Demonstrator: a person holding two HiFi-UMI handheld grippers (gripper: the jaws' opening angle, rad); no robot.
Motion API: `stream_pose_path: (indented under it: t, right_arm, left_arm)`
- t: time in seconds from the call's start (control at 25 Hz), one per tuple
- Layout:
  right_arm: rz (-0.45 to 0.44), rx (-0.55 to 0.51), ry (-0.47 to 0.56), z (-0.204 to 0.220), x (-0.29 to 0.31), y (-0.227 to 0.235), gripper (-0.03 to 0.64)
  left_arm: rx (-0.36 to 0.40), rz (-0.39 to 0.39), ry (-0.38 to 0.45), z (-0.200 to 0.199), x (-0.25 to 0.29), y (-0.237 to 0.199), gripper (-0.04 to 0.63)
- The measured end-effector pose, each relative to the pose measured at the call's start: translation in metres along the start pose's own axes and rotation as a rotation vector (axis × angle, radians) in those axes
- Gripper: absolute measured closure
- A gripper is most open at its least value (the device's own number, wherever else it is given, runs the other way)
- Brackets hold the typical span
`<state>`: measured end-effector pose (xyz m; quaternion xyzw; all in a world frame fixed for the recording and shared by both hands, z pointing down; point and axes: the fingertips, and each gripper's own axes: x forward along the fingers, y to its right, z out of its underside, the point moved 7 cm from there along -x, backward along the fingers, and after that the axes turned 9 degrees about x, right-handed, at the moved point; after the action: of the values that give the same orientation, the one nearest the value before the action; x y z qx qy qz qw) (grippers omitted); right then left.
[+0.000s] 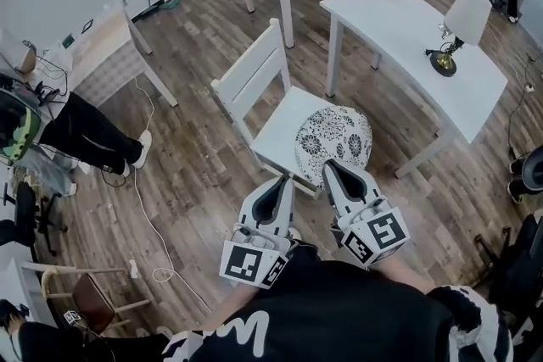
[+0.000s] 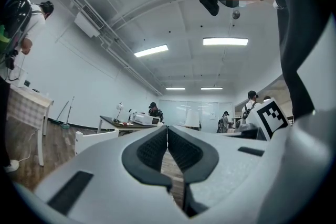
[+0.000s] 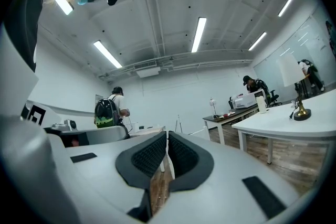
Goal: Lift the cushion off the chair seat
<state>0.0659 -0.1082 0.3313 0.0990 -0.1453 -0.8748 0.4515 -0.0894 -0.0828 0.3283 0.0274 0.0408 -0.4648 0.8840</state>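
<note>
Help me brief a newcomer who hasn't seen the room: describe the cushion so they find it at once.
Find the long white table with the lamp. A white wooden chair stands beside it, and the cushion lies on its seat. It is round with a black-and-white flower print, unlike the plain white furniture.

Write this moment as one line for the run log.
stage: before grasp | floral cushion: on white chair seat | left tongs: shut, empty | right tongs: shut, empty, near cushion edge

Side by side, left gripper [image 1: 284, 180] and right gripper [image 1: 332, 164] hold fingers closed, apparently empty.
</note>
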Motion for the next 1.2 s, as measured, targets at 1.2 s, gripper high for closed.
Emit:
stream_pose_path:
  t: [1.2]
  right_arm:
    - [0.105,0.006,0.022,0.006,0.094,0.019,0.591]
  left_arm:
    - [-0.023,0.122,-0.002,0.013,0.065,-0.095,0.589]
